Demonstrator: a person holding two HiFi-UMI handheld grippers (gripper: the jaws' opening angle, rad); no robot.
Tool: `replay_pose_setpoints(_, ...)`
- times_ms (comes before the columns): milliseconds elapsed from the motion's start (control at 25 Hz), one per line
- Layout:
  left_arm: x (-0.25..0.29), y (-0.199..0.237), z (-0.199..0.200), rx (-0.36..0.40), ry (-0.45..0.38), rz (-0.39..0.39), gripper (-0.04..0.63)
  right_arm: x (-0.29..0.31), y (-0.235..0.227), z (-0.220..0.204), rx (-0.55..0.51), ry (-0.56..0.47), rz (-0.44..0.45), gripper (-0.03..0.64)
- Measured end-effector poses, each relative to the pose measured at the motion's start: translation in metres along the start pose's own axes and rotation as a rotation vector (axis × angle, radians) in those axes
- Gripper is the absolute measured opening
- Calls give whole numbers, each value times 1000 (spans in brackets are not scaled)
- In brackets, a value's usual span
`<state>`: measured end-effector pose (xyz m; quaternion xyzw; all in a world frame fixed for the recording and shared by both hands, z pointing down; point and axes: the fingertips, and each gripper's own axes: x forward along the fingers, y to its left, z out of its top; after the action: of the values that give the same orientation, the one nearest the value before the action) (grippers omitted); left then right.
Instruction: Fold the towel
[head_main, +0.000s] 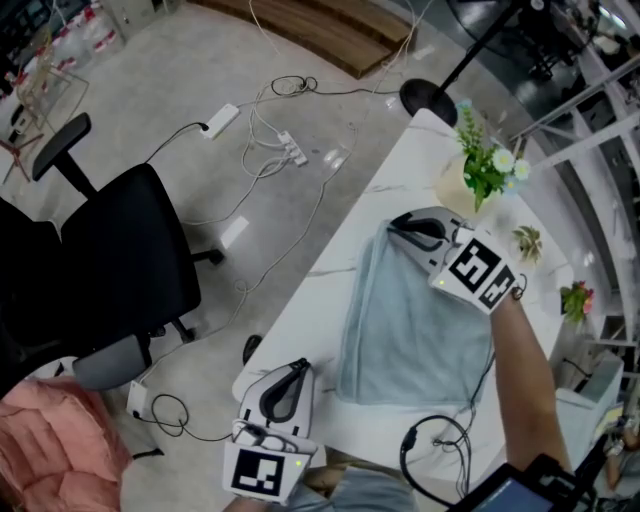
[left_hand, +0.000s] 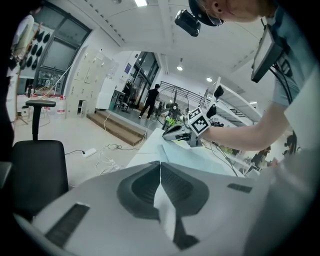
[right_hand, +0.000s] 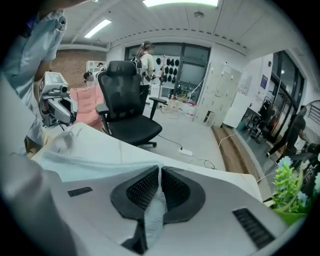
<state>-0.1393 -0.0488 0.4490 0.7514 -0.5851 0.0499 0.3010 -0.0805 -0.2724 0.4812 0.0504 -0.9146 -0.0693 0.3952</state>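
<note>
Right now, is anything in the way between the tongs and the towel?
Nothing visible is. The right tongs are shut on a far corner of the towel. The left tongs are shut and empty at the near end, with only bare table between them and the nearest corner.

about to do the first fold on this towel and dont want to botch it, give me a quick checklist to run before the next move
1. Right gripper gripping the towel at its far end: ok, fabric sits between its shut jaws.
2. Left gripper on the towel: not ok, it is shut at the table's near corner, off the cloth.
3. Towel lying flat: ok, spread out with light creases.
4. Potted plant out of the fold's way: ok, it stands beyond the far end.
5. Black cable clear of the landing spot: cannot tell, its loop lies close by the towel's near edge.
</note>
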Motion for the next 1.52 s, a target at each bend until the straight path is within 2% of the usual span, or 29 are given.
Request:
replay_pose_setpoints(120, -3, 3, -5, -6, 10, 6, 8, 25, 7, -11, -3, 21, -13, 37)
replay_pose_setpoints(200, -4, 6, -11, -3, 24, 9, 8, 37, 10, -11, 35, 2, -22, 37)
replay_pose_setpoints(240, -4, 6, -13, 1, 31, 8, 8, 37, 9, -8, 65, -12, -28, 65)
replay_pose_setpoints(280, -4, 6, -14, 7, 38, 5, 8, 32, 7, -2, 93, -28, -34, 129)
replay_pose_setpoints(320, -3, 4, -13, 16, 43, -1, 8, 24, 5, 5, 115, -48, -43, 156)
replay_pose_setpoints(440, 0, -13, -14, 39, 74, -52, 9, -26, 4, 24, 154, -115, -107, 156)
replay_pose_setpoints(520, 3, -28, -21, 26, 113, -89, 20, -68, 9, 23, 157, -134, -158, 146)
replay_pose_setpoints(640, 7, -41, -36, 20, 169, -97, 65, -126, 20, -12, 164, -93, -243, 121)
replay_pose_setpoints(840, 22, -64, -77, 67, 309, -73, 141, -190, 42, -104, 199, 97, -330, 106)
replay_pose_setpoints(960, 32, -60, -90, 123, 379, -2, 154, -207, 74, -140, 232, 149, -308, 97)
replay_pose_setpoints(1160, 39, -58, -98, 298, 427, 119, 133, -207, 145, -182, 328, 145, -200, 95)
replay_pose_setpoints(1360, 33, -55, -99, 431, 455, 139, 110, -185, 169, -211, 339, 186, -161, 97)
replay_pose_setpoints(1520, 20, -48, -104, 439, 456, 150, 94, -187, 172, -214, 314, 200, -138, 83)
